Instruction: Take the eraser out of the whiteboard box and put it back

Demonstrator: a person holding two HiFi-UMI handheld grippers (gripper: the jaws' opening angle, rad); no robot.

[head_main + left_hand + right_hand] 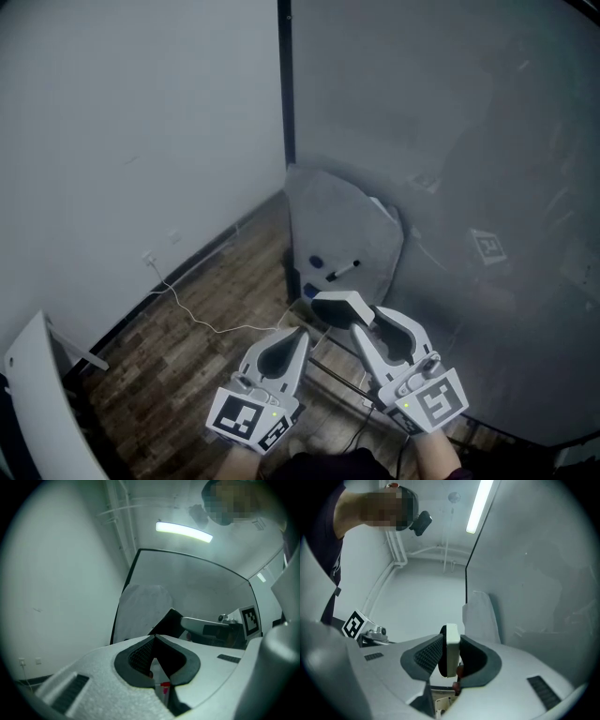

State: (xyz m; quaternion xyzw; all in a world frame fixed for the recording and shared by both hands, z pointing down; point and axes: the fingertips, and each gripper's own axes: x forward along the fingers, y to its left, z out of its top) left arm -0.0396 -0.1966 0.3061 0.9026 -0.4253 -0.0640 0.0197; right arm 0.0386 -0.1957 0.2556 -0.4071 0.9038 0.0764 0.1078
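The right gripper (349, 314) clamps its jaws on the eraser (451, 644) just below the whiteboard box (337, 225), apparently for its return, while the left gripper (295, 336) idles alongside, jaws together and empty.

Dark wood-plank floor (220, 286), thin white cable (199, 324) lying across it (loosely curved)

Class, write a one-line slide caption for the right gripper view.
Right gripper clamps the white eraser edge-on between its jaws, with the whiteboard ahead on the right.
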